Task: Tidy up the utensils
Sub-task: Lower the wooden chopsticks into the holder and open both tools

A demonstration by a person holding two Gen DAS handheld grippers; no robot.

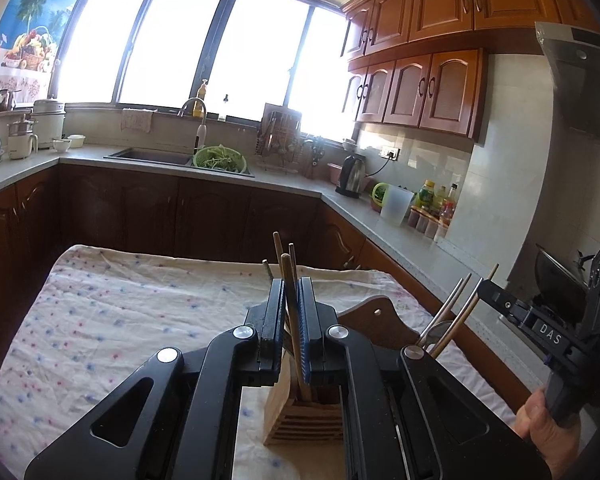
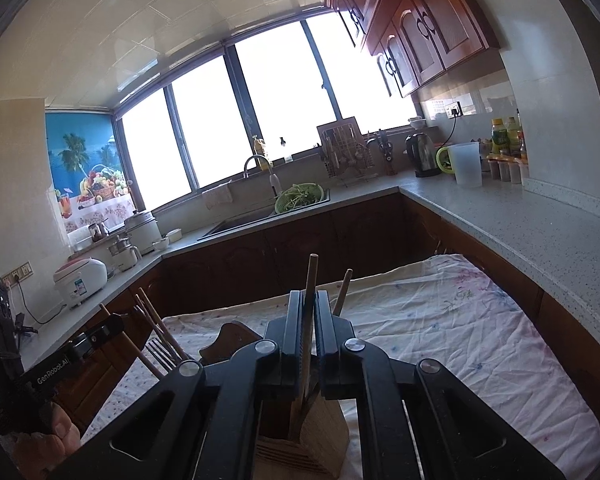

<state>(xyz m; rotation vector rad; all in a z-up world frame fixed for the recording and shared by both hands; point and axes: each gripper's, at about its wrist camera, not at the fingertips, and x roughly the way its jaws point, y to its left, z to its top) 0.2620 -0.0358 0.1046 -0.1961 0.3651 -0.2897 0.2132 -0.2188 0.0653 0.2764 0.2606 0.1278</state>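
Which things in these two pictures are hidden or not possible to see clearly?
- Left wrist view: the inside of the wooden holder is covered by the left tongs, shut on a chopstick.
- Right wrist view: the right tongs hide the lower end of their chopstick.
- Both views: outside the windows is all white glare.

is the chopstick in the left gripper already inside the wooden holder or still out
Inside: the chopstick clamped between the left gripper's fingers has its lower end down in the wooden holder's open top.
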